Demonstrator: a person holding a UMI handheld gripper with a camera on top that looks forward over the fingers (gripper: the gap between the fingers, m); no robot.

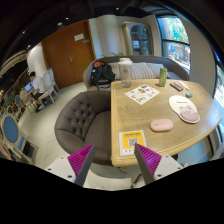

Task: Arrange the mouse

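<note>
Person: seated figure (33, 84) far off at the room's left side, at a desk; details too small to tell.
Door: wooden door (68, 53) in the back wall, closed.
Armchair: grey tufted armchair (84, 118) drawn up against the near-left edge of the tabletop (150, 112); it stands just beyond the left finger.
Hand-held gripper: hand-held gripper (113, 160) held wide, nothing between the fingers; magenta pads (80, 158) visible on both inner faces; it hangs off the tabletop's near-left corner, touching nothing.
Yellow card: small yellow-and-white printed card (132, 140) at the near-left corner of the tabletop, just beyond the right finger.
Paper: printed sheet (142, 94) lying flat mid-tabletop, toward the left edge.
Mouse: pale pink, oval, low-profile mouse (162, 125) resting flat on the bare wood near the near edge, right of the yellow card and apart from it.
Mat: pale, rounded mat (185, 108) farther in and to the right of the mouse, near but apart.
Bottle: green bottle (162, 76) upright near the far edge.
Path: open wood between fingers and mouse; only the yellow card lies near that line.
</note>
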